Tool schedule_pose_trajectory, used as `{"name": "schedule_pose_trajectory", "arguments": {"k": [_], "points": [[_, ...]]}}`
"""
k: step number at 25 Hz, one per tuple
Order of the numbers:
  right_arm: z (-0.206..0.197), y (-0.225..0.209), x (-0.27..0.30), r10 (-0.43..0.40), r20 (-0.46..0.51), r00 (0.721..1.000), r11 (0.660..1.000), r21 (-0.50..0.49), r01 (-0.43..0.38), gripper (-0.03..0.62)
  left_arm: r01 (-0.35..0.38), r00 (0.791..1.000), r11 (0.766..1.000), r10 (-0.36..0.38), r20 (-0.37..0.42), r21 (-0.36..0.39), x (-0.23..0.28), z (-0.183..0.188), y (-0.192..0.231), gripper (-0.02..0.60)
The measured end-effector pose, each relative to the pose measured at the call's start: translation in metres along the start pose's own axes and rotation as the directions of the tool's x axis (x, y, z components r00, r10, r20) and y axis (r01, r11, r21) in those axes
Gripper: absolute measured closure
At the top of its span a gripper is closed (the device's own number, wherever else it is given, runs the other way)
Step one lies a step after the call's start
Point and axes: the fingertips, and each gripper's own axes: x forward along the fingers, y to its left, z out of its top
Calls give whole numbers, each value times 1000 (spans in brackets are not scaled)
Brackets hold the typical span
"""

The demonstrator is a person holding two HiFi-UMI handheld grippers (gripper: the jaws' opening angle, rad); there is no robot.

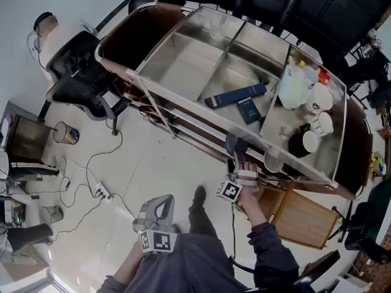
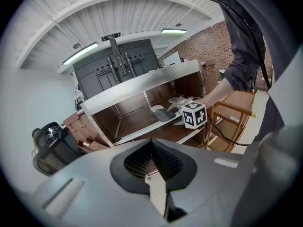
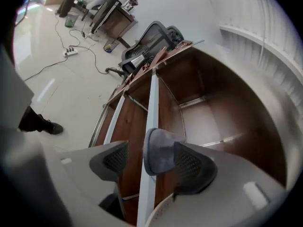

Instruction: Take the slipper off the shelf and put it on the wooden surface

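Note:
A grey slipper (image 1: 234, 144) lies at the front edge of a lower board of the metal-and-brown shelf (image 1: 183, 99). My right gripper (image 1: 238, 161) reaches in to it. In the right gripper view the slipper's toe (image 3: 158, 150) stands between the open jaws, close against the right pad (image 3: 191, 167) and clear of the left pad (image 3: 111, 160). My left gripper (image 1: 162, 202) hangs low by the person's body, away from the shelf, with its jaws shut on nothing (image 2: 151, 148). From there I see the slipper (image 2: 163, 112) and the right gripper's marker cube (image 2: 194, 115). A wooden stool (image 1: 299, 215) stands to the right, under the shelf's end.
The shelf's top tray holds two blue books (image 1: 235, 95) and white mugs (image 1: 317, 99). A black office chair (image 1: 79, 84) stands to the left. Cables and a power strip (image 1: 101, 193) lie on the pale floor. The person's black shoe (image 1: 198, 195) is near the shelf's foot.

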Motion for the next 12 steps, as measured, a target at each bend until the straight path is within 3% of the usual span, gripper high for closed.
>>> {"name": "schedule_pose_trajectory", "arguments": {"k": [4,6,12], "points": [[-14,-4,40,-18,-46,999,998,-59,16,307,0,1000,1000,0,-6,0,28,11,10,565],[-15,-11,46,-51,-26,998,997,-64,49,445,-13,1000,1000,13,-13,-8,31,12,13,565],[-7,-42,3,-151,51,987,988,28,150,507,-40,999,999,40,-5,-20,14,3,4,565]]}}
